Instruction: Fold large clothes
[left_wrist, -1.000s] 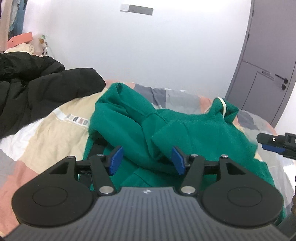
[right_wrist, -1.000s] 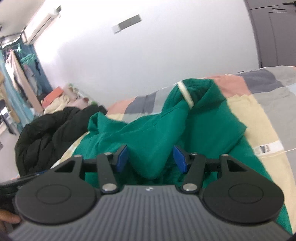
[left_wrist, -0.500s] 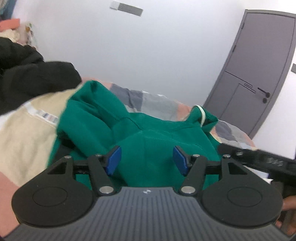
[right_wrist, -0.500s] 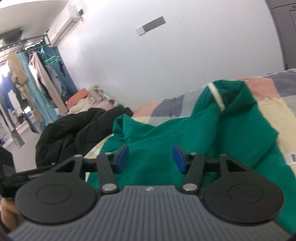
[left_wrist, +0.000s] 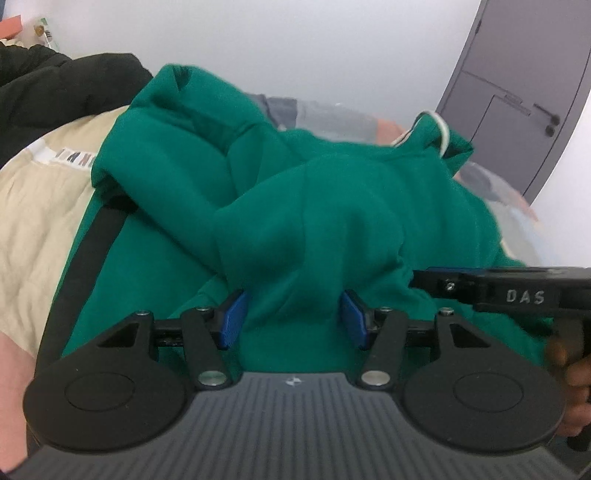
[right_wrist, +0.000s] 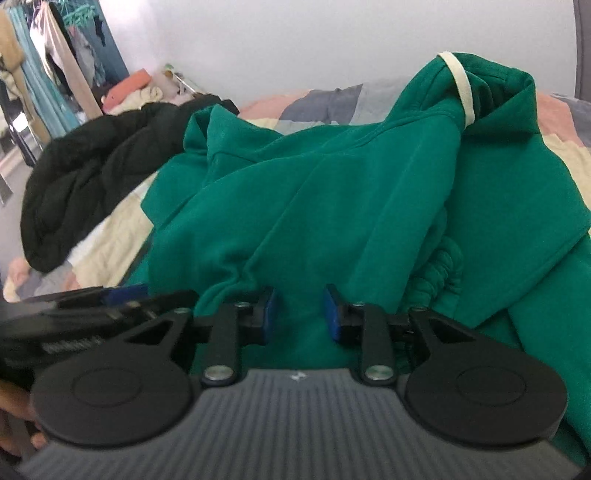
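One green hoodie (left_wrist: 332, 221) between both fingers — left (left_wrist: 291, 317) open, right (right_wrist: 298, 314) just been closing, not yet pinching; door (left_wrist: 517, 92) only in left view — clothes rack (right_wrist: 44, 55) only in right.

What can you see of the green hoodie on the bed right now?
The green fleece hoodie lies crumpled in a heap on the patchwork quilt, not yet flattened. Its hood stands up at the far end with a cream drawstring looped over it; a ribbed cuff shows near the right tool. Both tools have fabric between their blue pads, the left tool wider apart. A black puffer jacket lies beside it.
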